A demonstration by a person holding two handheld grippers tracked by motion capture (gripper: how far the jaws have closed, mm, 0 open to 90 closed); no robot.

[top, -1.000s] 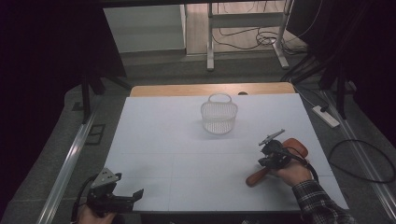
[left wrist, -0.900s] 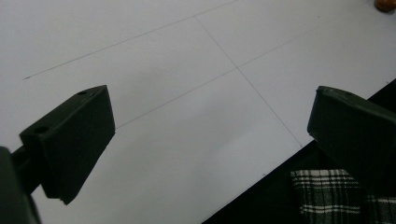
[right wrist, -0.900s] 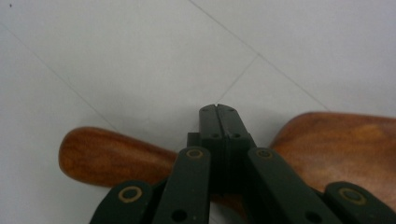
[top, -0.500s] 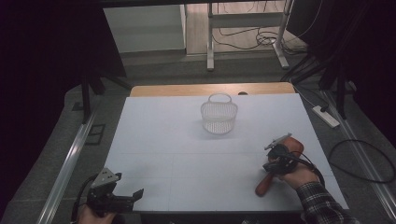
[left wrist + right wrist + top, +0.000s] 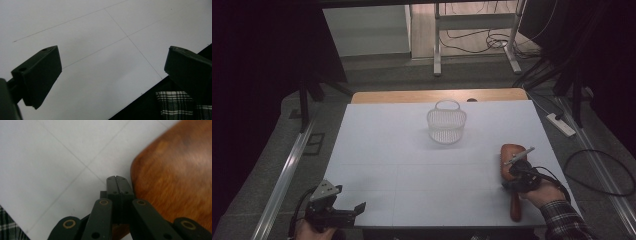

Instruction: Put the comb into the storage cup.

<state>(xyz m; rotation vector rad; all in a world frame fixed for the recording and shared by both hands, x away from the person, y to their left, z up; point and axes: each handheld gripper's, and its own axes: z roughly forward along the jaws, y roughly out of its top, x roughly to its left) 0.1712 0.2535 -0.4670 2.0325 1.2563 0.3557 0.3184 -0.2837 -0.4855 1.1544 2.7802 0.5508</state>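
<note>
We see a white wire-mesh basket [image 5: 446, 122] with a looped handle standing empty on the white desk [image 5: 402, 155]. Toward the near right of the basket lies a brown wooden paddle-shaped board [image 5: 511, 156]; our right gripper [image 5: 515, 172] hovers over it. The right gripper view shows those jaws clenched together, grasping nothing, beside the board's edge [image 5: 175, 177]. Near left of the basket, our left gripper [image 5: 349, 214] is released wide.

One white wire basket [image 5: 446, 123] at upper centre, one brown wooden paddle [image 5: 511, 161] at lower right, two grippers at the bottom.
</note>
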